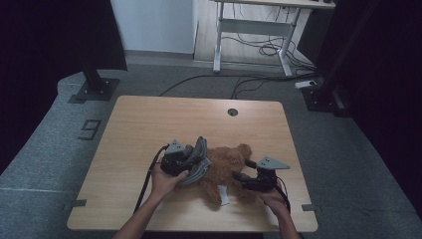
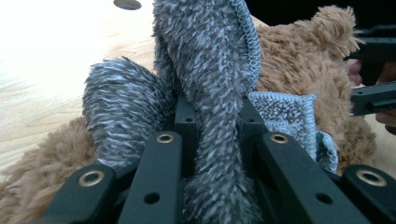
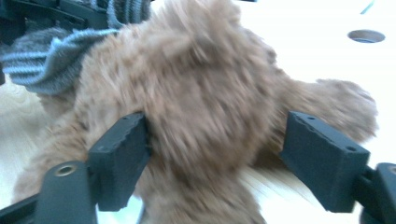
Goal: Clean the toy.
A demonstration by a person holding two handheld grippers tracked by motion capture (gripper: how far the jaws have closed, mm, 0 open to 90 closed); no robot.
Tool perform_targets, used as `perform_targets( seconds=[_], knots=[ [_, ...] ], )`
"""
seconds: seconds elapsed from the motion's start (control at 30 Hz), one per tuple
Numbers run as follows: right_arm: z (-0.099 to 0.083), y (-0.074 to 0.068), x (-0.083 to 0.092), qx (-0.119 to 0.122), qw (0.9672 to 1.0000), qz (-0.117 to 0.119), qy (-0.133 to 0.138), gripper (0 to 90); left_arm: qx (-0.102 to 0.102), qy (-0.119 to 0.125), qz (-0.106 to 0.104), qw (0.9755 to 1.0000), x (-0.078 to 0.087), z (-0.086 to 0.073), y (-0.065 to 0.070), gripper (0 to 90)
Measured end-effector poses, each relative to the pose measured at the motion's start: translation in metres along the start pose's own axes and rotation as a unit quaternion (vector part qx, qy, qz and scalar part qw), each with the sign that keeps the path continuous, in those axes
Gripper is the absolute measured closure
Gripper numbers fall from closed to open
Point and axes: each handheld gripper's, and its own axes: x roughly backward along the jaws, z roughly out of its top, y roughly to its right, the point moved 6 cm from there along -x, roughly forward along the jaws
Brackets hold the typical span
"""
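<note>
A brown plush bear (image 1: 230, 168) lies on the wooden table (image 1: 149, 124), near its front edge. Draped over the bear's left side is a fuzzy grey knitted cloth (image 1: 200, 163). My left gripper (image 1: 193, 158) is shut on a fold of that grey cloth (image 2: 205, 56), which runs up between its jaws (image 2: 212, 116), with the bear (image 2: 299, 60) behind it. My right gripper (image 1: 243, 173) sits at the bear's right side with its jaws wide apart around a furry part of the bear (image 3: 196, 93). The right gripper (image 3: 219, 144) is open; its right pad stands off the fur. The grey cloth (image 3: 51, 60) shows at upper left.
A white tag (image 1: 224, 196) sticks out below the bear. A round hole (image 1: 233, 112) sits near the table's far edge. Bare wood stretches behind and to the left of the bear. Black stands, floor cables and a desk frame (image 1: 219, 45) lie beyond the table.
</note>
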Motion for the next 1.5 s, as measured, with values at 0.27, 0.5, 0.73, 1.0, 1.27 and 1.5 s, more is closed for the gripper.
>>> perform_targets(
  seconds=[0.27,0.5,0.73,1.0,1.27,1.5],
  knots=[
    [0.002,-0.011,-0.026,0.020,0.9992,0.000,-0.033,32.7,0.001,0.007,0.001,1.0000,0.001,-0.003,-0.002,76.3],
    [0.004,-0.007,-0.038,0.043,0.9982,-0.040,-0.012,46.6,0.003,0.010,0.016,0.9998,-0.005,0.002,-0.007,76.2],
    [-0.001,-0.004,-0.034,0.041,0.9985,-0.037,-0.004,50.2,0.006,-0.017,-0.030,0.9994,-0.006,0.041,0.017,75.3],
    [-0.006,-0.013,-0.029,0.080,0.9954,-0.052,0.003,53.1,-0.024,-0.056,-0.042,0.9973,-0.062,0.070,0.071,73.6],
    [-0.013,-0.015,-0.027,0.089,0.9942,-0.059,0.003,54.3,0.002,-0.060,-0.048,0.9970,-0.061,0.054,0.052,75.0],
    [-0.014,-0.014,-0.025,0.078,0.9955,-0.054,0.005,54.5,-0.015,-0.041,0.014,0.9989,-0.016,0.038,0.015,75.0]
  ],
)
